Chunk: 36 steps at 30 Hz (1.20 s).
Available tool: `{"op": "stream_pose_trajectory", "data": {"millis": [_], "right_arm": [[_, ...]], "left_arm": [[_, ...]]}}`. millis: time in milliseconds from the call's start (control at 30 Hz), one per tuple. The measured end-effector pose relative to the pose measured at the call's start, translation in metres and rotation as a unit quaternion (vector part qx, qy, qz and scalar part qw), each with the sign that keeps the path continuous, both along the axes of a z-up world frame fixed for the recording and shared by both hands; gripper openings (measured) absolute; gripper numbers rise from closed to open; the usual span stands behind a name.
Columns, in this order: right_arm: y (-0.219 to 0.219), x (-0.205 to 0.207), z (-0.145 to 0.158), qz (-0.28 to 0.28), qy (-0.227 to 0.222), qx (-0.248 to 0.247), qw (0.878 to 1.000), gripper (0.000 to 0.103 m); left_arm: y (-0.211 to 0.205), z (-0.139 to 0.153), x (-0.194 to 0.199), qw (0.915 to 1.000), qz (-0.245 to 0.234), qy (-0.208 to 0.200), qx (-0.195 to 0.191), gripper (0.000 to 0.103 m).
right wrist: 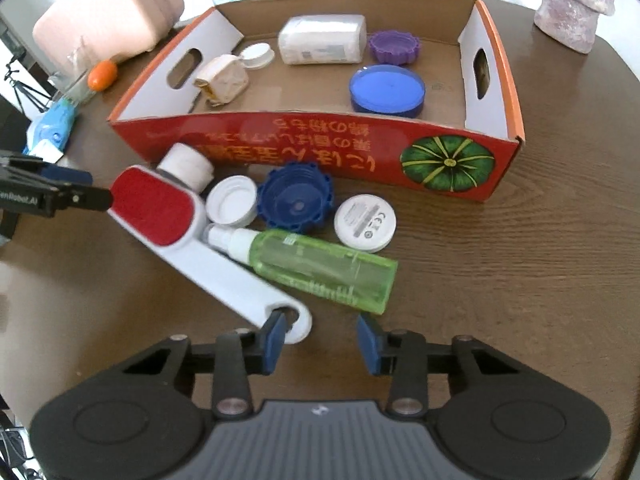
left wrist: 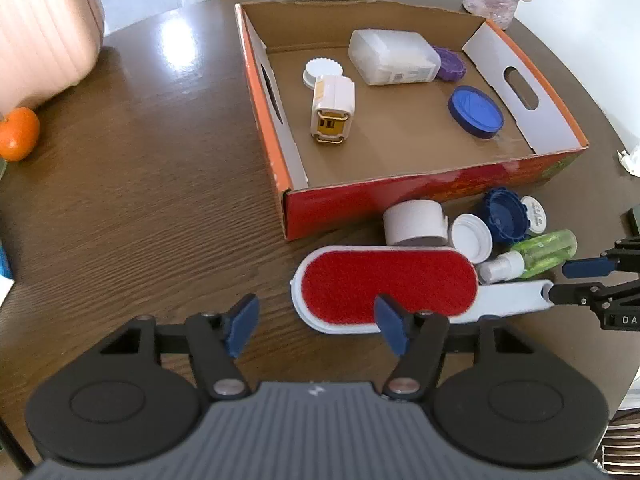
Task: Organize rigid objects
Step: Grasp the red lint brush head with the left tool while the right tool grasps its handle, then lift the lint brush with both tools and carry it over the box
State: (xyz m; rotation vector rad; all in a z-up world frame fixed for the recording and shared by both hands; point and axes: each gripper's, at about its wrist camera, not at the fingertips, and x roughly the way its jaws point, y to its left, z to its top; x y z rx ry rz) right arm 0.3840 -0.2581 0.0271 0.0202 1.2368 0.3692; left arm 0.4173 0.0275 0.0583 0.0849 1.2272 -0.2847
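Observation:
A white lint brush with a red pad (left wrist: 384,288) (right wrist: 160,208) lies on the table in front of the red cardboard box (left wrist: 360,196) (right wrist: 304,148). My left gripper (left wrist: 316,326) is open, its right finger over the brush's near edge. My right gripper (right wrist: 322,340) is open, its left finger at the hole in the brush handle's end (right wrist: 288,320). Beside the brush lie a green spray bottle (right wrist: 320,268) (left wrist: 540,252), a white jar (left wrist: 416,222), a white cap (right wrist: 232,204), a blue lid (right wrist: 296,200) and a white disc (right wrist: 366,222).
The box holds a white container (left wrist: 394,58), a purple lid (left wrist: 452,64), a blue lid (left wrist: 476,112), a cream case (left wrist: 332,108) and a white cap (left wrist: 322,70). An orange (left wrist: 18,134) and a pink case (left wrist: 44,28) sit at the left. A pink stone pot (right wrist: 572,4) stands at the far right.

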Motion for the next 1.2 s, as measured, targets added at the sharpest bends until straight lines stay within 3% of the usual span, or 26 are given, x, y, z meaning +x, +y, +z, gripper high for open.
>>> {"op": "stream_pose_trajectory", "data": {"millis": [233,367,433,533,633,733,867,1200], "right_arm": [[0.003,0.007,-0.006,0.0,0.005,0.004,1.0,0.033],[0.004,0.006,-0.005,0.012,0.007,0.003,1.0,0.015],[0.007,0.002,-0.003,0.021,0.003,-0.01,1.0,0.011],[0.007,-0.003,-0.001,0.029,-0.005,-0.03,0.999,0.011],[-0.002,-0.006,-0.001,0.024,0.0,-0.028,0.999,0.011],[-0.008,-0.011,-0.002,0.014,-0.008,-0.034,0.999,0.019],[-0.009,-0.016,-0.001,0.007,-0.005,-0.028,1.0,0.011],[-0.008,-0.022,-0.001,-0.003,-0.002,-0.014,1.0,0.01]], "left_arm": [[0.005,-0.011,0.01,0.9996,0.002,0.0,-0.03,0.063],[0.002,-0.01,0.005,0.9984,-0.012,0.004,-0.054,0.047],[-0.005,-0.008,-0.003,0.9985,-0.027,-0.004,-0.048,0.047],[-0.015,-0.007,-0.018,0.9985,-0.039,-0.014,-0.036,0.047],[-0.016,-0.009,-0.028,0.9982,-0.036,-0.003,-0.047,0.047],[-0.015,-0.012,-0.036,0.9977,-0.029,0.006,-0.061,0.053],[-0.015,-0.013,-0.044,0.9974,-0.017,0.012,-0.069,0.056],[-0.012,-0.013,-0.051,0.995,0.015,0.058,-0.079,0.065]]}}
